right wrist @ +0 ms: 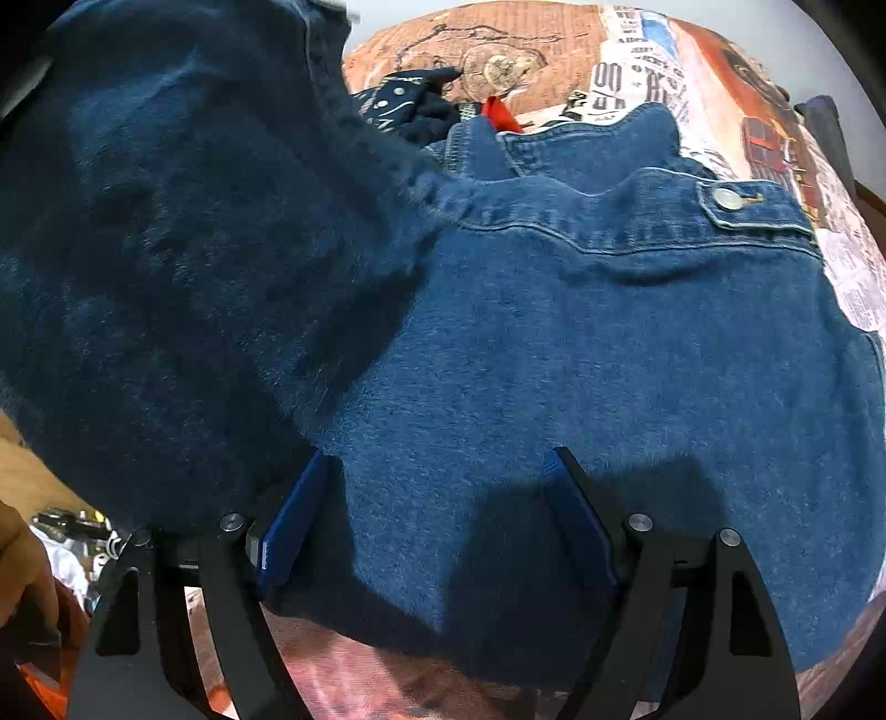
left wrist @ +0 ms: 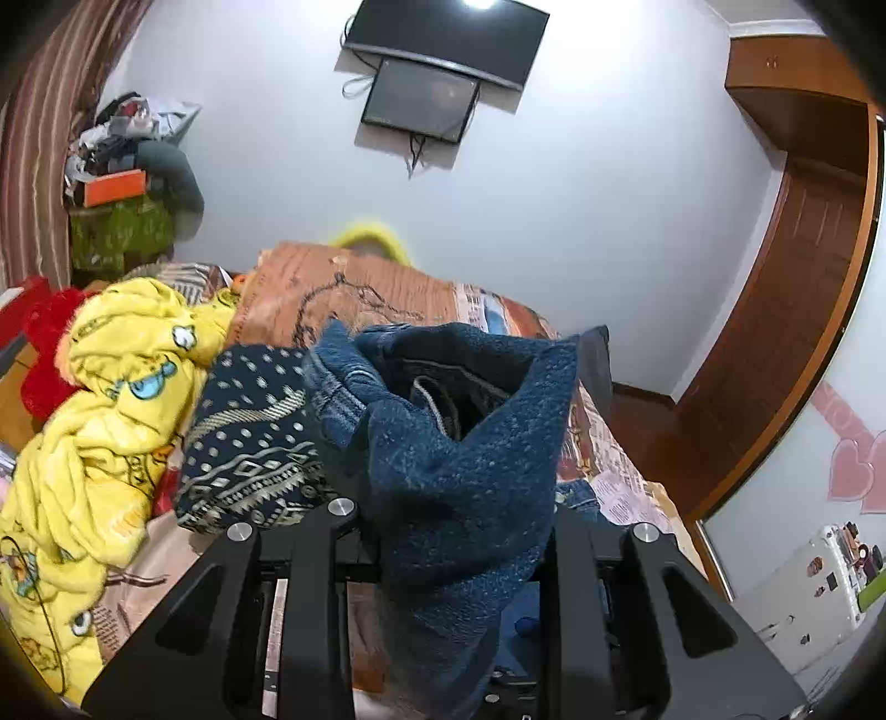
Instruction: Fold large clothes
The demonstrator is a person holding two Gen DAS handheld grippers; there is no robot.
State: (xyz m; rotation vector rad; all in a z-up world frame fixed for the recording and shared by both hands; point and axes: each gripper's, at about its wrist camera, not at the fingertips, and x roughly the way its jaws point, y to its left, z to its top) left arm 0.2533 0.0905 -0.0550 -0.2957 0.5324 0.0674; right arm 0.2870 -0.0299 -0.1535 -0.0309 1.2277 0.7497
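Hanging bunched from the left gripper [left wrist: 454,443], the denim jacket [left wrist: 459,454] runs upward above the bed [left wrist: 310,288]; the jaws are clamped on its fold. From the right wrist, the jacket's body lies spread on the bed, collar away. The right gripper [right wrist: 437,515] stands wide, released, over blue cloth with a metal button [right wrist: 726,199].

This is a bedroom in a home. A bed [left wrist: 387,293] with a printed orange cover stands against a white wall, piled with clothes, among them a yellow cartoon blanket [left wrist: 111,399] at its left side. Above the bed hangs a TV [left wrist: 448,39], to its right is a wooden wardrobe [left wrist: 775,310], and to its left a striped curtain [left wrist: 50,127] and a cluttered shelf [left wrist: 122,166].
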